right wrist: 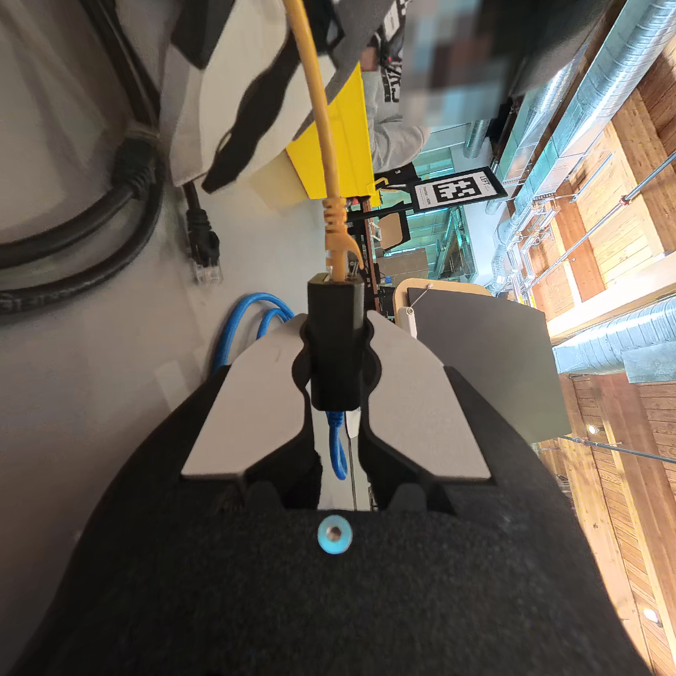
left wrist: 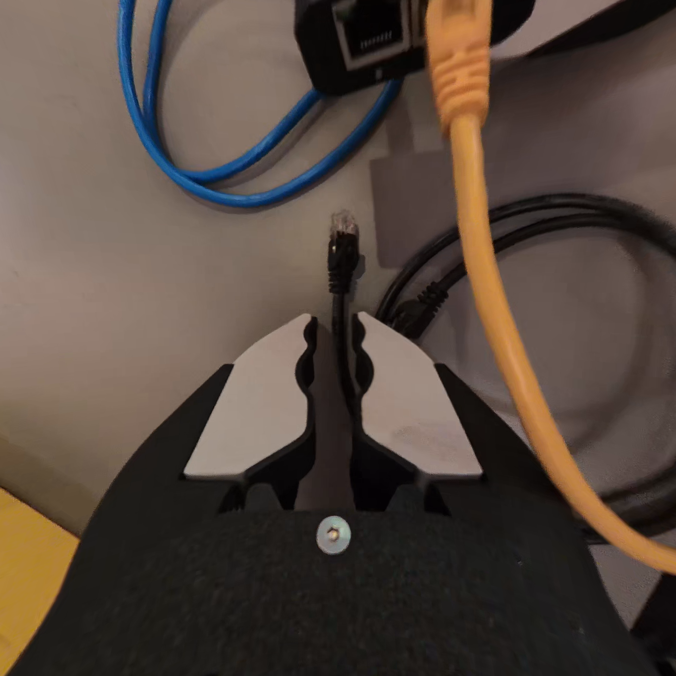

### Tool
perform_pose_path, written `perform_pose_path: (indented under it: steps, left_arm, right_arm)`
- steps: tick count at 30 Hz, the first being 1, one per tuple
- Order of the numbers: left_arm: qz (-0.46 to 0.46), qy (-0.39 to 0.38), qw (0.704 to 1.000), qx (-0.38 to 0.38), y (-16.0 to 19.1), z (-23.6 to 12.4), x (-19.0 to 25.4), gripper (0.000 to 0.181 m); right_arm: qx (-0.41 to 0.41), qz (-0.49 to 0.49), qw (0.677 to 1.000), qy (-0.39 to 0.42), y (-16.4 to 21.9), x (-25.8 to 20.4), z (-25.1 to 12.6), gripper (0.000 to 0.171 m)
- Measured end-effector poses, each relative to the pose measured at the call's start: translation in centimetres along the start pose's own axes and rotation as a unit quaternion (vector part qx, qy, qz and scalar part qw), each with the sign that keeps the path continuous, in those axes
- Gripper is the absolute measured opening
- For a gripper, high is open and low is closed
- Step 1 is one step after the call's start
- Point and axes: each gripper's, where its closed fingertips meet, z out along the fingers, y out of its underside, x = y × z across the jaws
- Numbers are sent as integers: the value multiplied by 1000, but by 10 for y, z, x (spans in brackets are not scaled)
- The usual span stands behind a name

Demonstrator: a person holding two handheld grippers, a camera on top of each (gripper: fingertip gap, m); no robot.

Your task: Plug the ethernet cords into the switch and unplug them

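My left gripper (left wrist: 336, 322) is shut on a black ethernet cord (left wrist: 342, 329). Its clear plug (left wrist: 344, 230) sticks out ahead and points toward the black switch (left wrist: 365, 55). The switch has an empty port (left wrist: 373, 40) facing me. An orange cord (left wrist: 461, 84) is plugged into the port beside it. My right gripper (right wrist: 336, 322) is shut on the switch (right wrist: 336, 347) and holds it above the table. In that view the orange plug (right wrist: 334, 237) sits in the switch's far end and a blue cord (right wrist: 338, 453) leaves its near end. The black plug (right wrist: 205, 252) also shows there.
The blue cord's loops (left wrist: 190, 175) lie on the grey table (left wrist: 91, 274). A coil of black cord (left wrist: 585, 219) lies to the right. A yellow box (right wrist: 344, 146), a person's grey sleeve (right wrist: 391, 128) and a chair (right wrist: 475, 347) stand beyond the table. Some 11 cm of space lies between my two pairs of fingers.
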Motion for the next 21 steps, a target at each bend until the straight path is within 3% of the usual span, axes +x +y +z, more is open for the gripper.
perform_pose_path:
  steps: [1,5,8,11,15,21]
  left_arm:
    - [11,-7,1000,-6,1,3,0,6]
    - [64,-28,998,-10,0,3,2,5]
    - [28,-28,999,-20,2,1,-2,6]
    - [-80,54,995,35,-13,-12,4,5]
    - [-190,165,963,95,-36,-39,8,5]
    - [-199,250,943,90,-37,-51,30,5]
  right_arm:
    - [1,-1,1000,-1,-1,-1,0,24]
    - [3,-6,1000,-2,-2,-2,-1,24]
    - [3,-8,1000,0,-2,-1,0,24]
    - [0,-23,1000,6,-2,-1,0,24]
    - [5,-41,999,18,-7,0,-1,24]
    - [2,-50,998,22,-5,1,-1,24]
